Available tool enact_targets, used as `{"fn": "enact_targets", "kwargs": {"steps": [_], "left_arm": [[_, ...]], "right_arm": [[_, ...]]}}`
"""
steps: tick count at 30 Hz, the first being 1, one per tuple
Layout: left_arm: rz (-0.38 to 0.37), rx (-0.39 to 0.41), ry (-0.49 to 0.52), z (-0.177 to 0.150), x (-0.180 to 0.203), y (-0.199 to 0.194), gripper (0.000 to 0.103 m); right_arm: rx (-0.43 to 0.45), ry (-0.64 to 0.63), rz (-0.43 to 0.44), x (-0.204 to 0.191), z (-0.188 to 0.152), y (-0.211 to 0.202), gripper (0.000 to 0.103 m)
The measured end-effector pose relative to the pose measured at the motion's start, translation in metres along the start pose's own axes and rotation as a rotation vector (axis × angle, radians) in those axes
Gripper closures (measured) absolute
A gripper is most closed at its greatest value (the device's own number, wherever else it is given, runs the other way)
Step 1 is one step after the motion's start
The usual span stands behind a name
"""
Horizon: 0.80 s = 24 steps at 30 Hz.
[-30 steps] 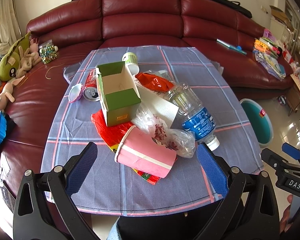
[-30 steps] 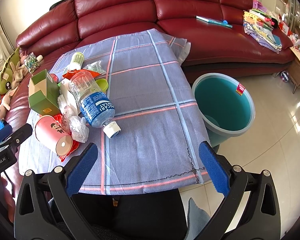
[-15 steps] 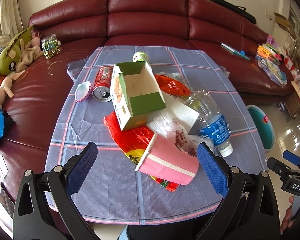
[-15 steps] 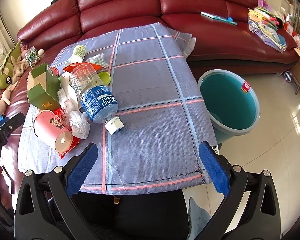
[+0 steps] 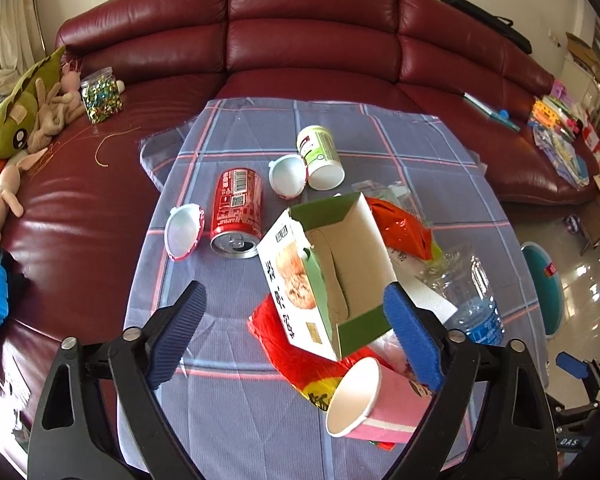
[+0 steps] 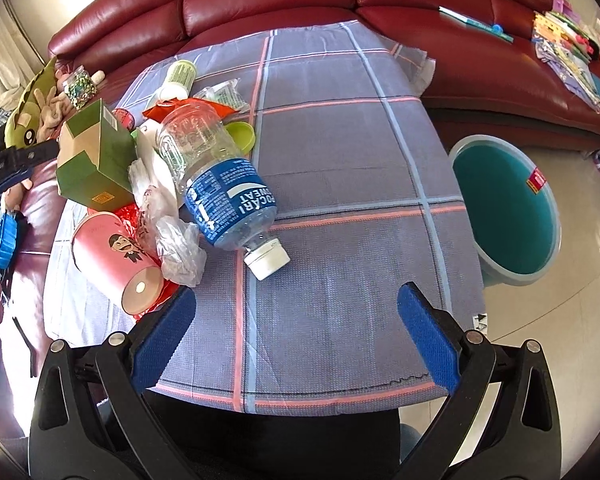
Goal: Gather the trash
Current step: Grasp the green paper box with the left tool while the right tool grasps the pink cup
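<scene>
we read "pocari sweat" in white, upside down, on the blue label of the clear plastic bottle, which lies on its side on the plaid tablecloth with its white cap toward us. the red can carries a barcode and a square code, but its brand print is too small for us to read. the green carton lies open, with a food picture, a barcode and dark characters we cannot make out on its white face. the pink paper cup shows a cartoon man in a suit. the small white and green bottle has print too fine to read. a red sticker sits inside the teal bin, which stands on the floor beside the table. our left gripper points steeply down over the pile; its jaws have just been closing a little but stand apart, the carton's lower corner between them, untouched as far as we can tell. our right gripper also tilts down, jaws wide apart over bare cloth near the bottle's cap.
</scene>
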<state>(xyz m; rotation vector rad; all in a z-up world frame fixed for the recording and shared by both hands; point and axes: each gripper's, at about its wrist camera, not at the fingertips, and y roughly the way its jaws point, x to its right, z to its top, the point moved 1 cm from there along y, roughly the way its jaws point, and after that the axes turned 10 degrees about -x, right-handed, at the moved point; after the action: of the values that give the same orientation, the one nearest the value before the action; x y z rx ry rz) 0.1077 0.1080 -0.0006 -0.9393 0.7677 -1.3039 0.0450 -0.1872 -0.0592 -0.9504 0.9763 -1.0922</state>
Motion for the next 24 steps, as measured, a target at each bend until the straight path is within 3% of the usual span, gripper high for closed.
{"fn": "enact_targets", "kwargs": {"steps": [4, 9, 18, 21, 24], "left_arm": [[0.018, -0.05, 0.015, 0.012, -0.004, 0.021, 0.042], [0.011, -0.094, 0.051, -0.002, -0.01, 0.037, 0.06], [-0.043, -0.111, 0.064, -0.049, -0.034, 0.037, 0.065], [-0.068, -0.117, 0.049, -0.064, -0.044, 0.038, 0.068], [-0.091, -0.113, 0.021, -0.077, -0.057, 0.039, 0.068]], "right_arm": [[-0.003, -0.052, 0.016, -0.015, 0.006, 0.004, 0.006], [-0.015, -0.113, 0.044, -0.033, 0.013, 0.006, 0.006], [-0.066, -0.33, 0.051, -0.098, 0.018, 0.017, 0.008], [-0.073, -0.393, 0.081, -0.12, 0.021, 0.015, 0.015], [-0.123, -0.437, 0.113, -0.138, 0.024, 0.022, 0.029]]}}
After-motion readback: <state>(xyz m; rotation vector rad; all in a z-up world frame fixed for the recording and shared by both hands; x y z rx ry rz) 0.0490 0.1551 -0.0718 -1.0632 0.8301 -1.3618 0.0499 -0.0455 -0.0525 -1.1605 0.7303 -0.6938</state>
